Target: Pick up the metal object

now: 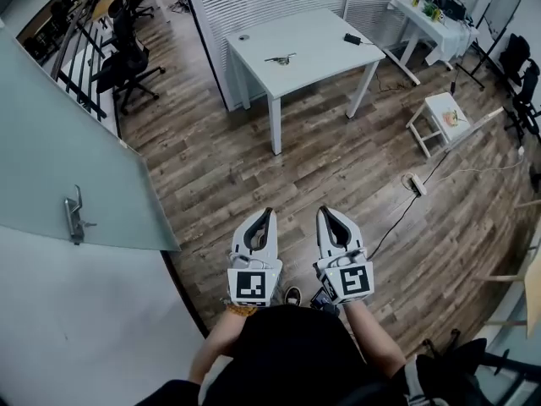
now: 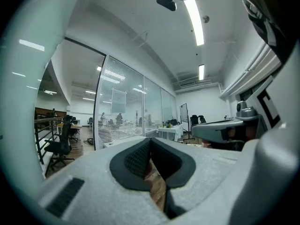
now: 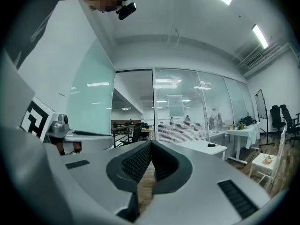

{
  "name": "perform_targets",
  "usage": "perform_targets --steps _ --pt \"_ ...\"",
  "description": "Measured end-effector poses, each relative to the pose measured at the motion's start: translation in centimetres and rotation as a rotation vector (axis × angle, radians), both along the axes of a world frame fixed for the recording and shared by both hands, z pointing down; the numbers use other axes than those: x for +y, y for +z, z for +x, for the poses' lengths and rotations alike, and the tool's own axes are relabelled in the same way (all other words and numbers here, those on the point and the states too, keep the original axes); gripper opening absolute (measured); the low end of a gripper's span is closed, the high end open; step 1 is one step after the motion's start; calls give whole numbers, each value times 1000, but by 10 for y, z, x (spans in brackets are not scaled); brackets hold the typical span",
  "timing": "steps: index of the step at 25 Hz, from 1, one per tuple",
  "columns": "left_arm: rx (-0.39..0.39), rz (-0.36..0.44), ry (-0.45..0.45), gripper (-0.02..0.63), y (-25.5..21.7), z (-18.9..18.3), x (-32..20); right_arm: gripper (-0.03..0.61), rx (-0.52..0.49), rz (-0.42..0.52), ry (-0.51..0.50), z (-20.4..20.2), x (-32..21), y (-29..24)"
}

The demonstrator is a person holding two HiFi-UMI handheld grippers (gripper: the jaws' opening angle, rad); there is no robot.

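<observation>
Metal object (image 1: 281,58) lies flat near the middle of the white desk (image 1: 313,45) at the far side of the room, well apart from both claws; a small black item (image 1: 352,39) sits toward the desk's far right corner. Left claw (image 1: 269,213) and right claw (image 1: 322,211) are held side by side over the wood floor (image 1: 254,159), near the person, both pointing toward the desk. Each claw's own view shows its dark pads meeting at the tip with nothing between them, so both are closed and empty. A frosted glass door (image 1: 59,159) with a metal handle (image 1: 74,216) stands at the left; a black chair (image 1: 127,62) is at the far left. A white stool (image 1: 439,117) stands to the right of the desk, with a power strip (image 1: 418,184) on the floor nearer the person.
</observation>
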State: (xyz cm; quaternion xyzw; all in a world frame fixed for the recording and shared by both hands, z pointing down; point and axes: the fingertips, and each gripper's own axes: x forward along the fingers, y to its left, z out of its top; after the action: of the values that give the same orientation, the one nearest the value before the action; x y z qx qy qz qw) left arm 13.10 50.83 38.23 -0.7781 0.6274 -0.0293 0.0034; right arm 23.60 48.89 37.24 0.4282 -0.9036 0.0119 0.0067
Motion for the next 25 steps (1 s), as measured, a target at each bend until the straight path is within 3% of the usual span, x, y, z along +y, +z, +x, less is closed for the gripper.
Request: perform_targets --steps 12,16,25 --pt "50 35 65 15 -4 -80 -143 3 102 -2 46 -88 -129 -10" --pt "63 3 107 15 9 -101 -176 3 109 -12 89 -100 -161 -8" --pt "70 -44 85 15 27 -129 -238 3 105 -11 140 -104 -231 -4"
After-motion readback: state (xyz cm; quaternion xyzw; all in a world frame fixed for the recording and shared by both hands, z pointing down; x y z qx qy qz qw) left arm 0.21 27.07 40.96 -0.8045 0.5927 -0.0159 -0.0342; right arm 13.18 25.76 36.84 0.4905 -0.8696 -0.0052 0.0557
